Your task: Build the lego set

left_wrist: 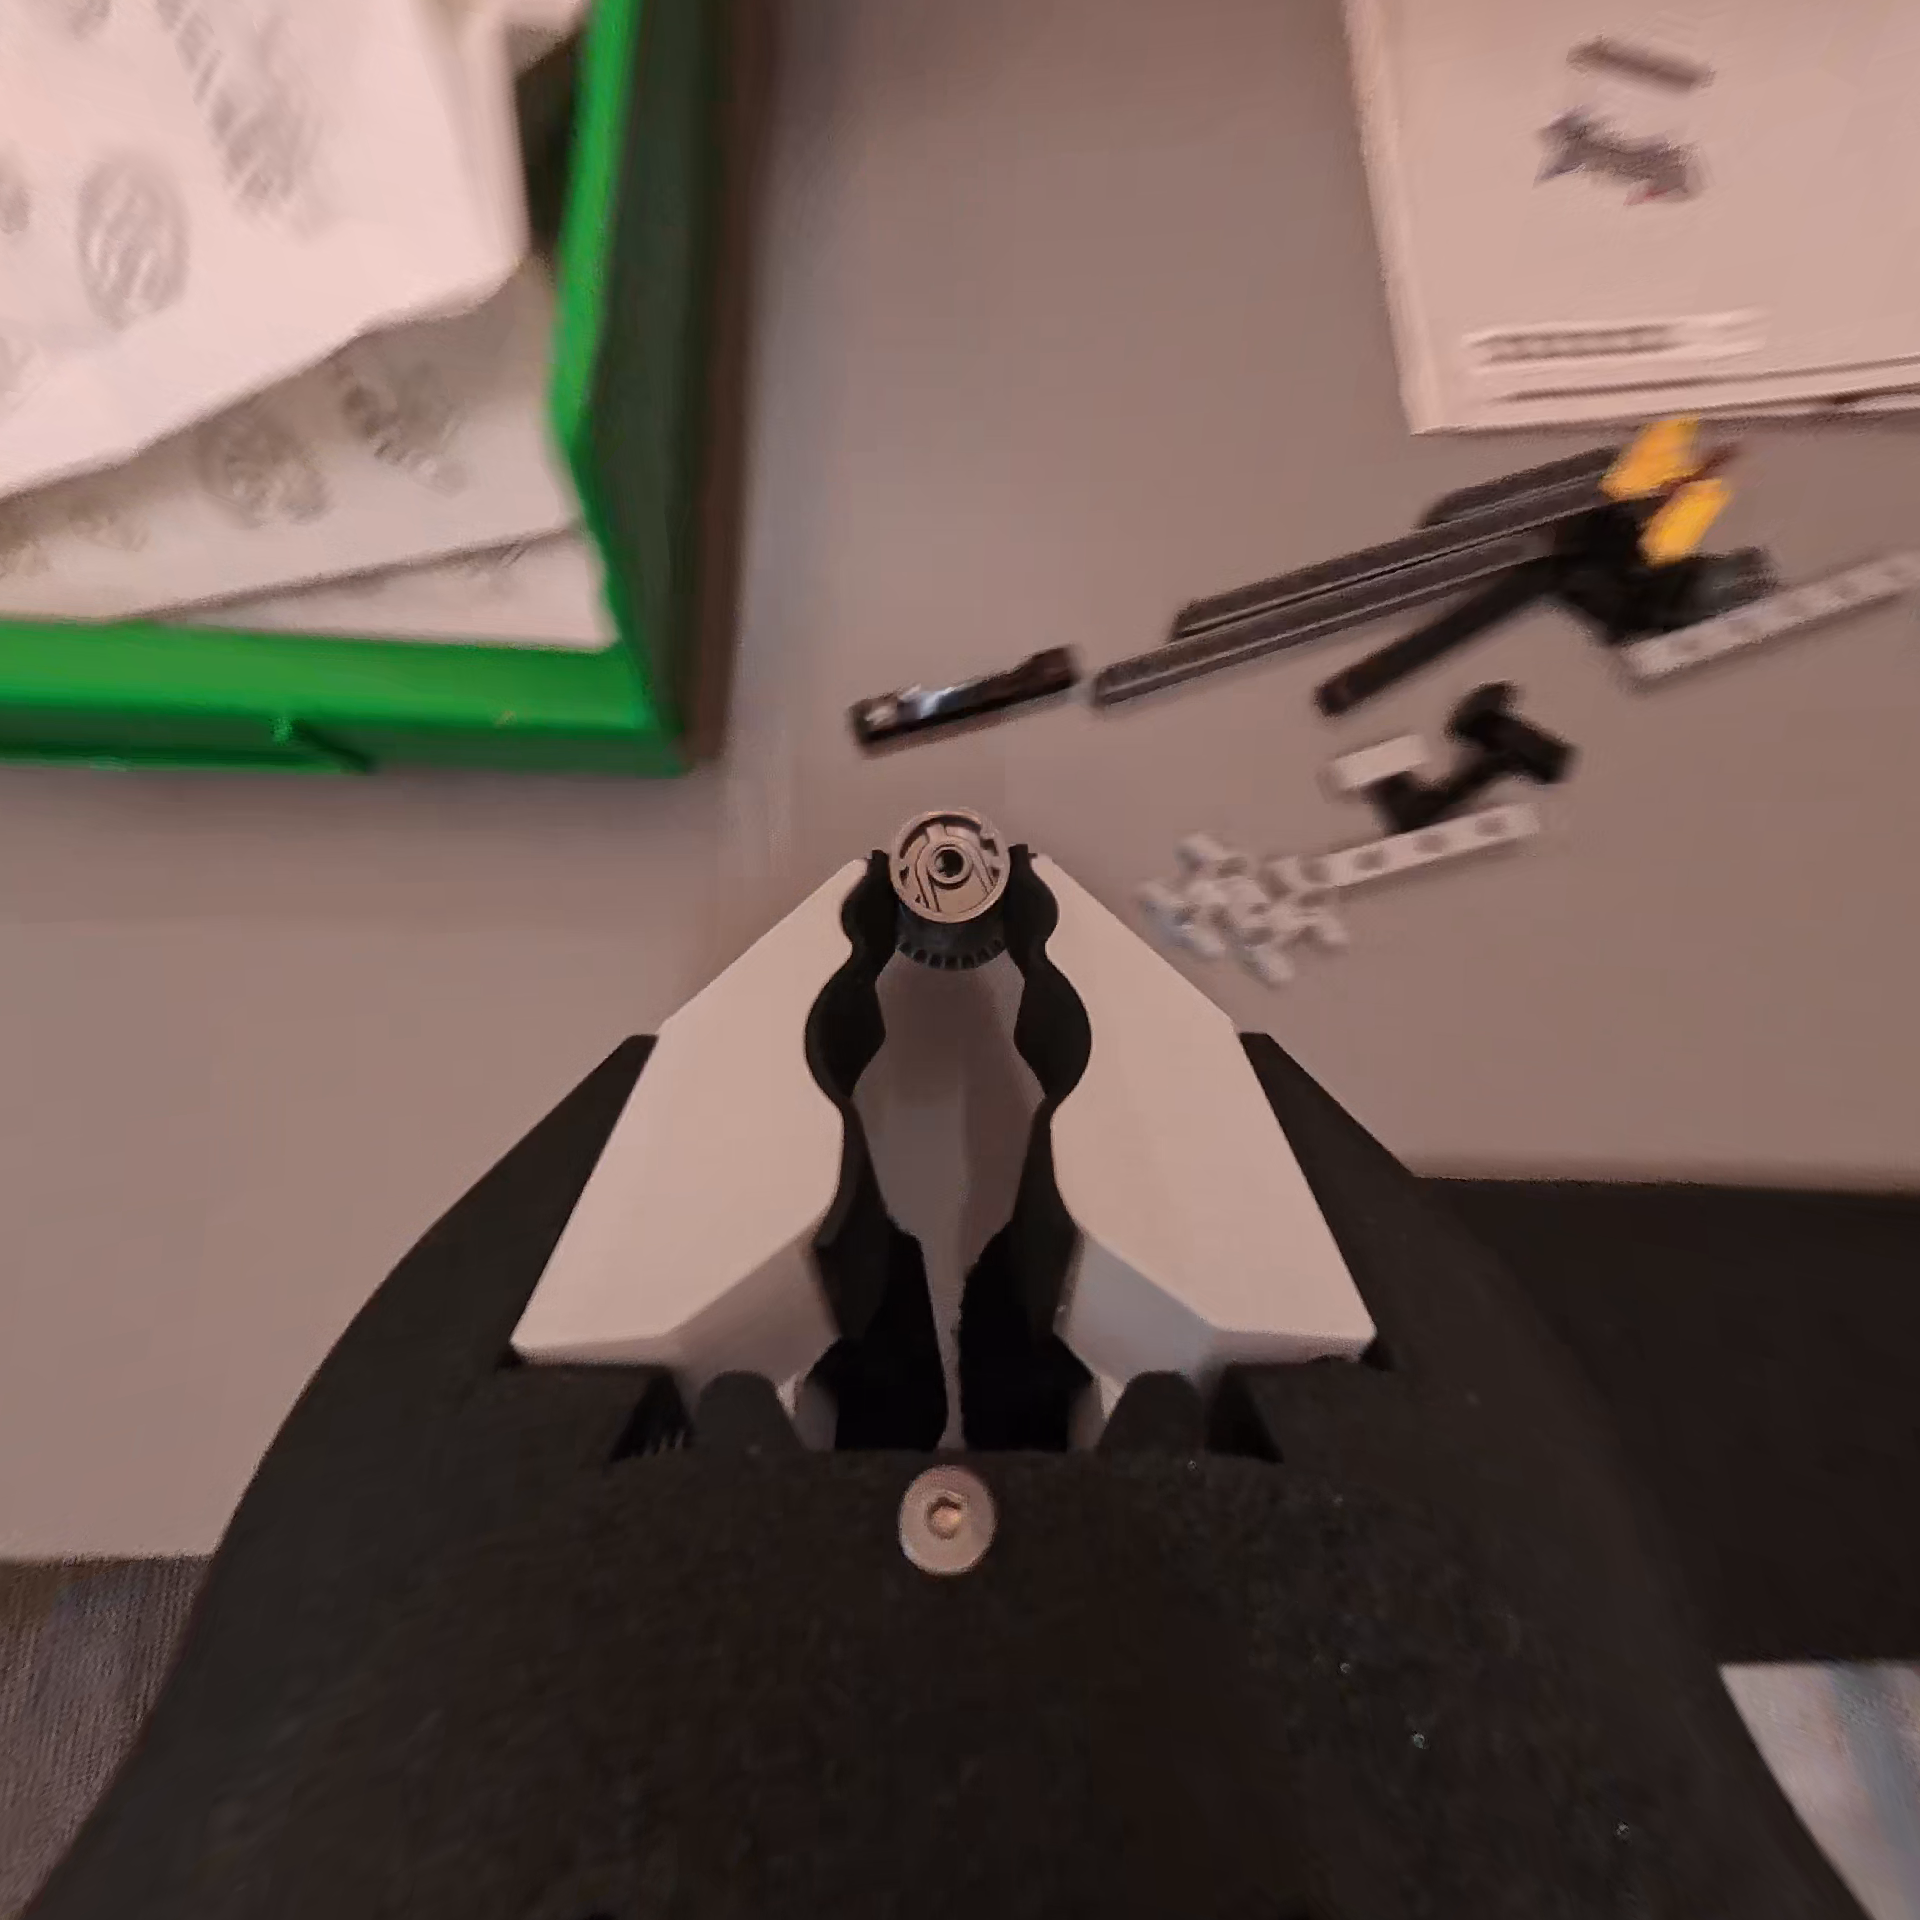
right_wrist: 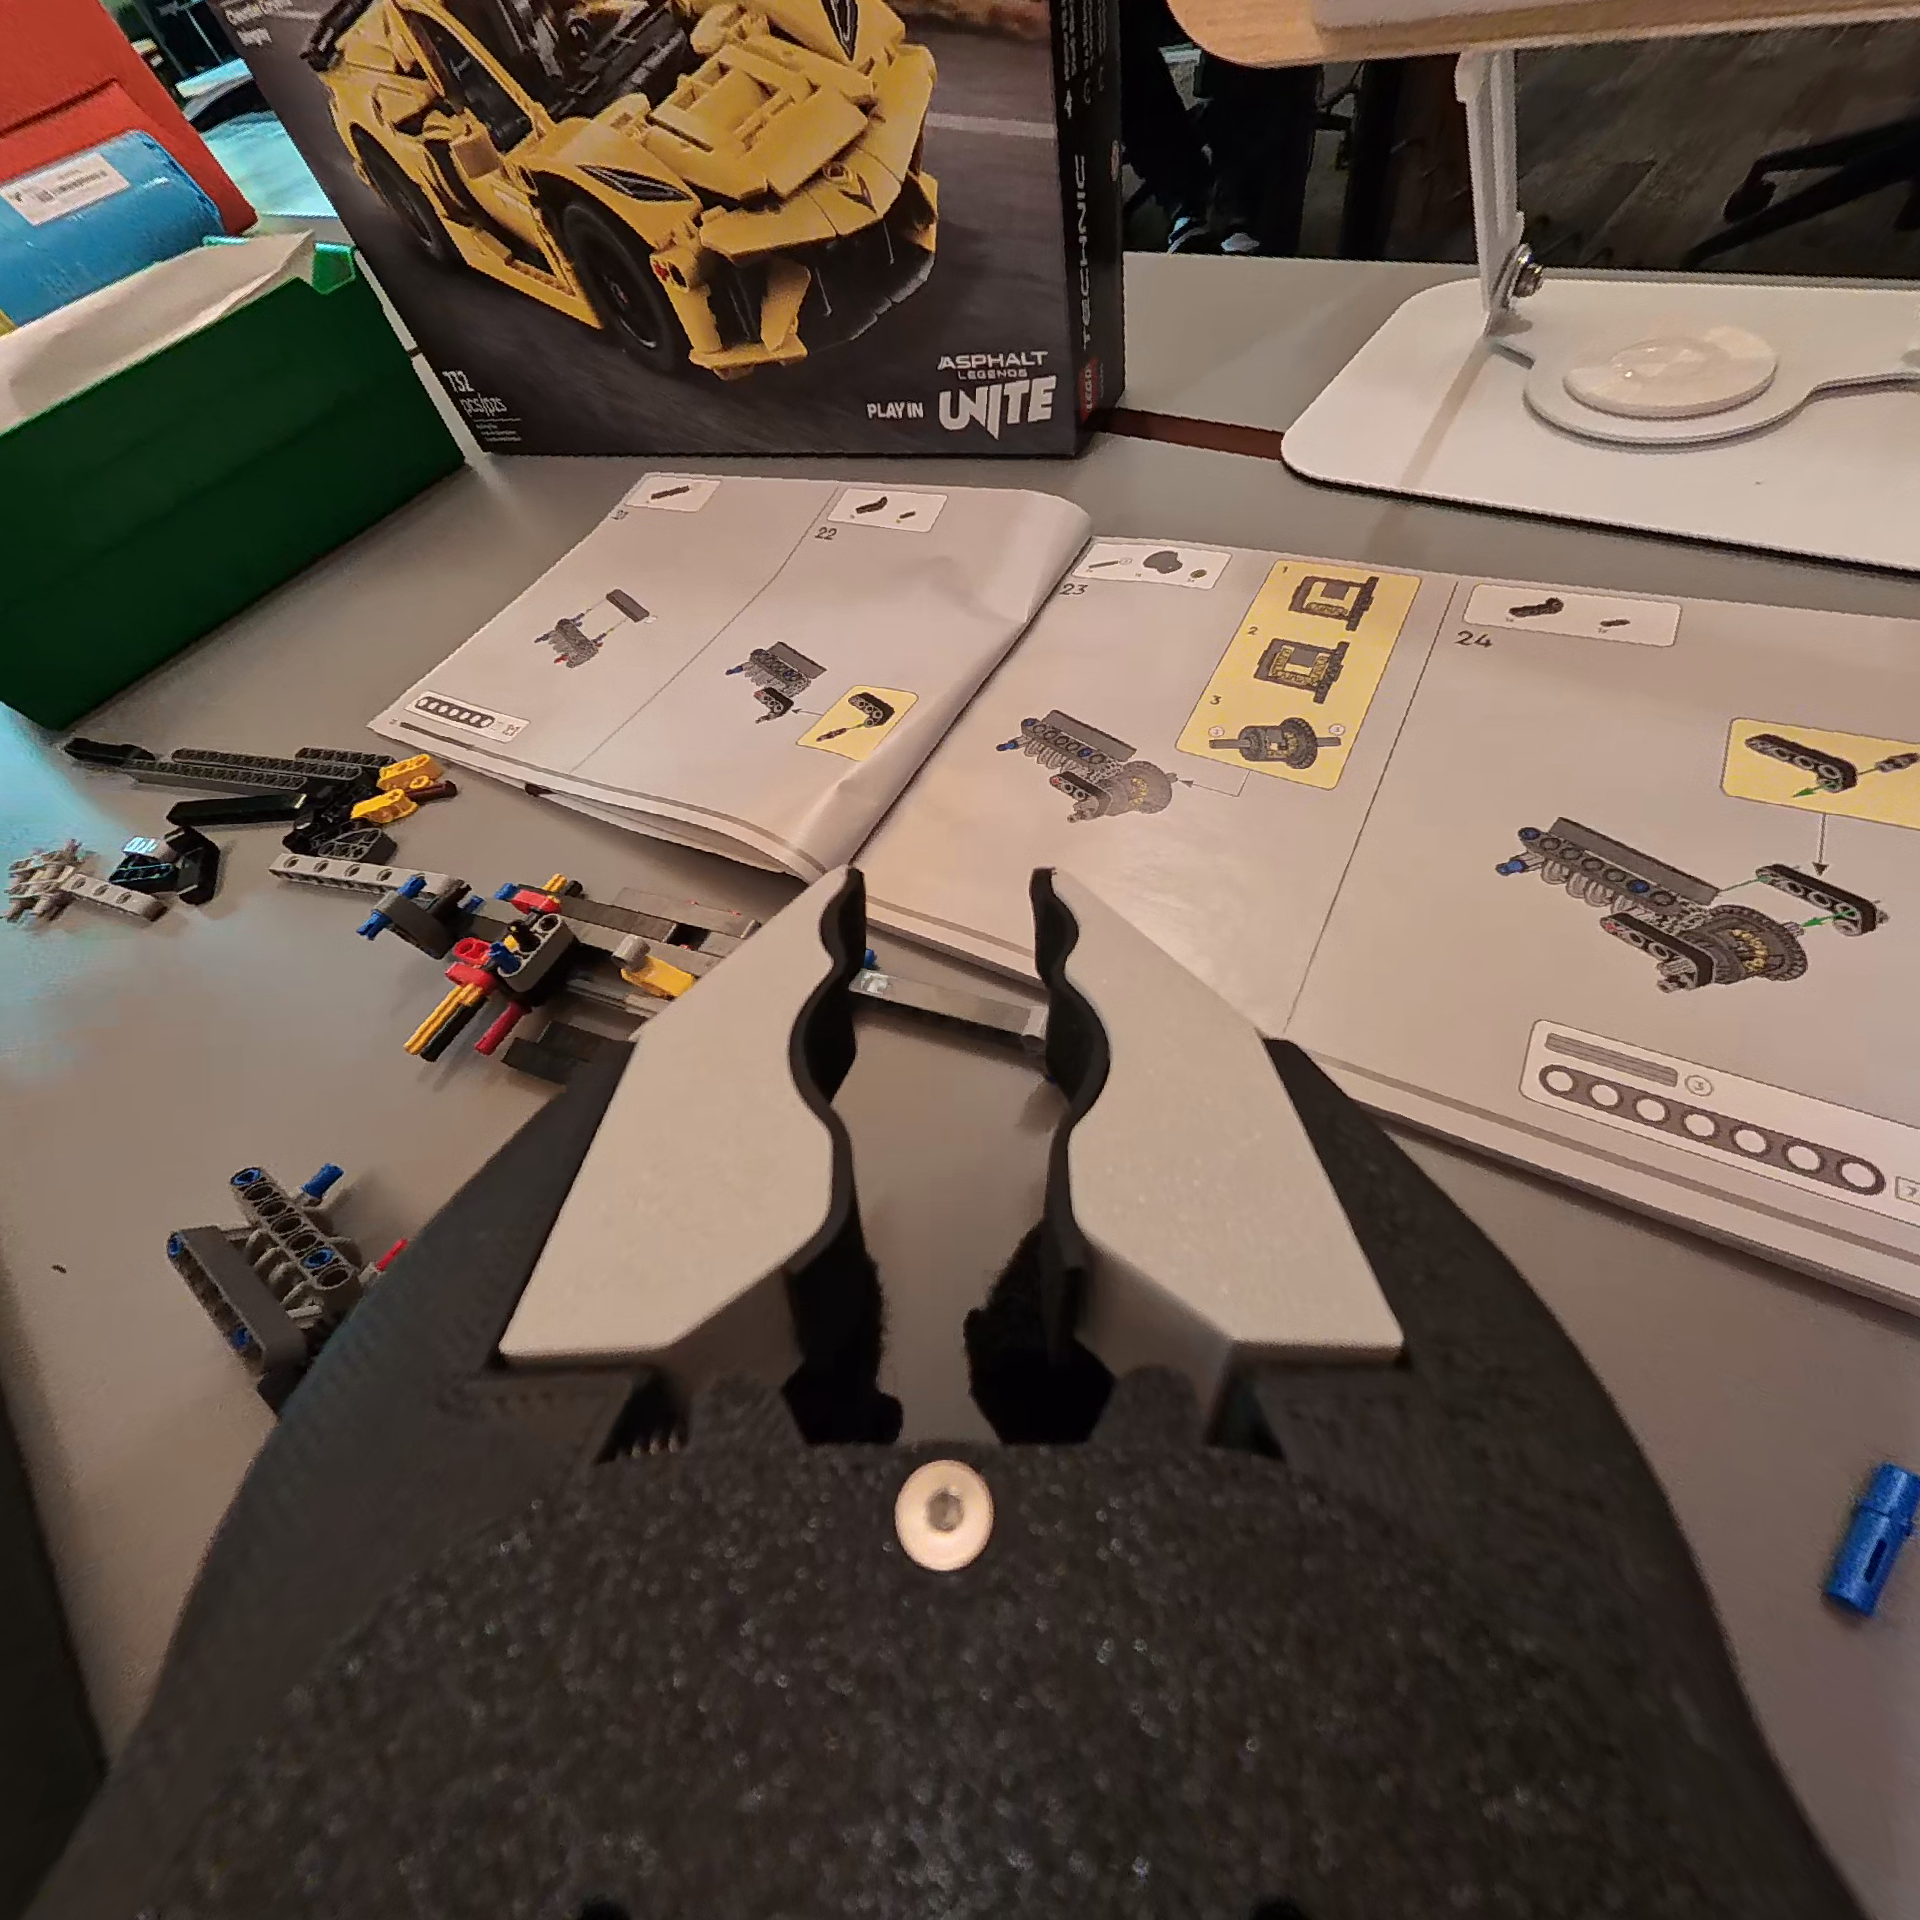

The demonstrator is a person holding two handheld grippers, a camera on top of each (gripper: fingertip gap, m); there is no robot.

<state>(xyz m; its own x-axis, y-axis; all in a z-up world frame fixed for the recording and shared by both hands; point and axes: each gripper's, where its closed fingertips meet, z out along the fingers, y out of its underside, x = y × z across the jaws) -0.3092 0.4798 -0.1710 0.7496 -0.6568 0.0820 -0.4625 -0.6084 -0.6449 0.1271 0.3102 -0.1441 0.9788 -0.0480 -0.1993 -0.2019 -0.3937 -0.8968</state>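
Observation:
My left gripper (left_wrist: 948,871) is shut on a small round grey gear piece (left_wrist: 948,879), held at its fingertips above the grey table. Loose black beams with yellow connectors (left_wrist: 1475,561) and small light grey pins (left_wrist: 1236,906) lie to its right. My right gripper (right_wrist: 948,883) is open and empty, hovering over the near edge of the open instruction booklet (right_wrist: 1195,748). In the right wrist view a part-built grey block with blue pins (right_wrist: 281,1257) sits at lower left. A cluster of red, yellow, blue and black pieces (right_wrist: 509,956) lies left of the fingers.
A green bin (left_wrist: 613,416) holding white paper bags stands at the left, also in the right wrist view (right_wrist: 187,488). The set's box with a yellow car (right_wrist: 707,208) stands behind the booklet. A white stand base (right_wrist: 1621,416) is at back right. A blue pin (right_wrist: 1870,1538) lies at right. Tip to tip, the grippers are about 50 cm apart. About 15 cm separates my right fingertips from the blue pin (right_wrist: 1870,1538).

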